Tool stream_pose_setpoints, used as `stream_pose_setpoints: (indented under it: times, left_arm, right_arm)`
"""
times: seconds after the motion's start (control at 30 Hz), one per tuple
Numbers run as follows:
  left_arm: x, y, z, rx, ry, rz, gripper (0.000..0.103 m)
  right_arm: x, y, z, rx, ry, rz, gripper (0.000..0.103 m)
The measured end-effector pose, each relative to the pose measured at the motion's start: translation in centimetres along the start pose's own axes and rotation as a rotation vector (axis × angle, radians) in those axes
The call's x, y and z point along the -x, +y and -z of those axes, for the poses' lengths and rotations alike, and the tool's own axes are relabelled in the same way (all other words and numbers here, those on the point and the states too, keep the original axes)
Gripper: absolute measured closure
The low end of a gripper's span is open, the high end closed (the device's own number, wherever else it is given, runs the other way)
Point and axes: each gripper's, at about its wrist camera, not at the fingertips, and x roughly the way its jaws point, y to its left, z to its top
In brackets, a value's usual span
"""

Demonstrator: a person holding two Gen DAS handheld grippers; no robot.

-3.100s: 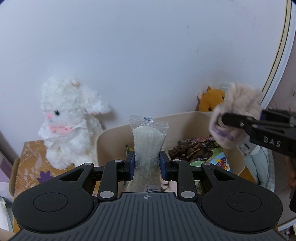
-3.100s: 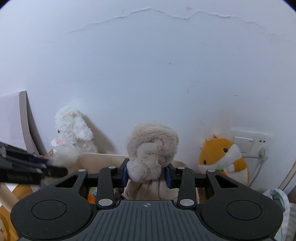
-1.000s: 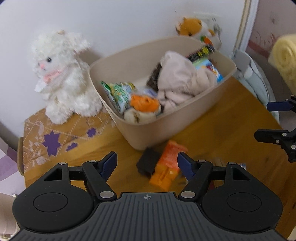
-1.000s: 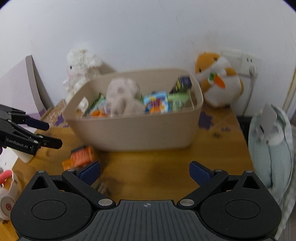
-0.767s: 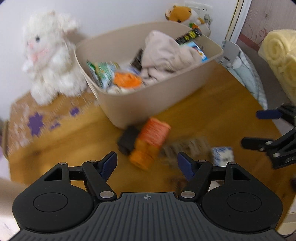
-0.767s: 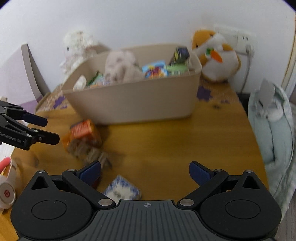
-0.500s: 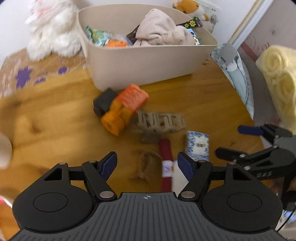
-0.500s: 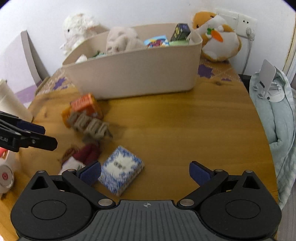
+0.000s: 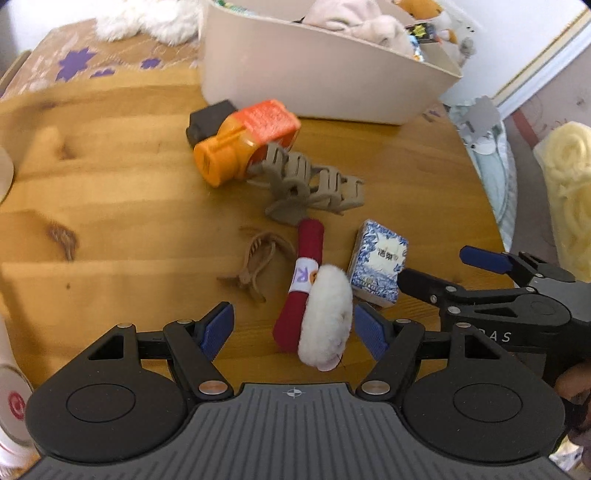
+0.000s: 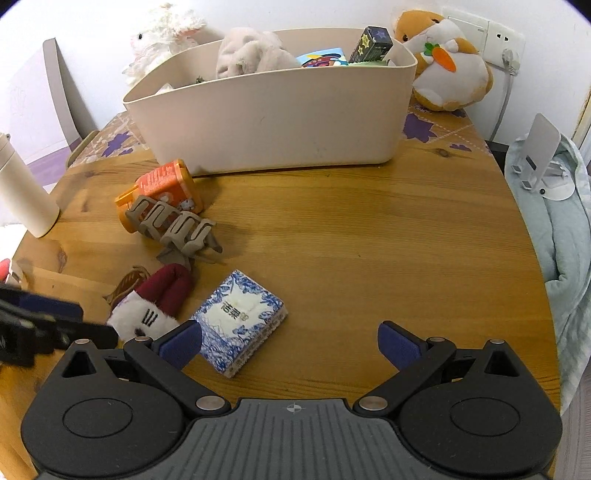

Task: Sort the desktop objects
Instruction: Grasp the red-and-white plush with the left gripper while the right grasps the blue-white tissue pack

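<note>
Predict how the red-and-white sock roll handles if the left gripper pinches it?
The sock roll looks plush, so it probably squashes between the open left gripper pads. Likely light. Only a paper band holds it, so the loose fluffy cuff may flop or unroll when lifted.

Two wrist-mounted fisheye cameras look steeply down, close over a round wooden table (image 10: pixel 351 229); both views share the blue-and-white patterned tissue pack (image 9: pixel 380 264) and beige plastic bin (image 10: pixel 280 110).

White wall (image 10: pixel 295 14), socket plate (image 10: pixel 504 35) at right; round wooden table (image 10: pixel 369 236).
</note>
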Motion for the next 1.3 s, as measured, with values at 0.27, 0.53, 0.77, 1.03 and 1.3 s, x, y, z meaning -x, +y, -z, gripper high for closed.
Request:
stream_pose_setpoints:
  times: [0.27, 0.53, 0.77, 1.03, 1.3]
  left_arm:
    - [-0.9, -1.1, 0.8, -0.01, 0.007, -0.066, 0.03]
    - [-1.5, -0.9, 0.5, 0.043, -0.01, -0.091, 0.031]
    - [-1.6, -0.7, 0.2, 0.077, -0.018, -0.073, 0.036]
    - [-1.8, -0.8, 0.6, 0.026, -0.009, -0.087, 0.036]
    - [-2.8, -2.0, 0.8, -0.069, -0.009, -0.091, 0.041]
  right_arm:
    - [-1.8, 1.3, -1.0, 0.04, 0.032, -0.023, 0.003]
    - [-3.4, 1.1, -1.0, -0.012, 0.059, -0.031, 0.005]
    - [-3.9, 1.1, -1.2, -0.032, 0.055, -0.032, 0.003]
    - [-3.8, 2.1, -0.9, 0.051, 0.076, 0.007, 0.017]
    - [-2.8, 0.8, -0.2, 0.064, 0.061, 0.003, 0.039]
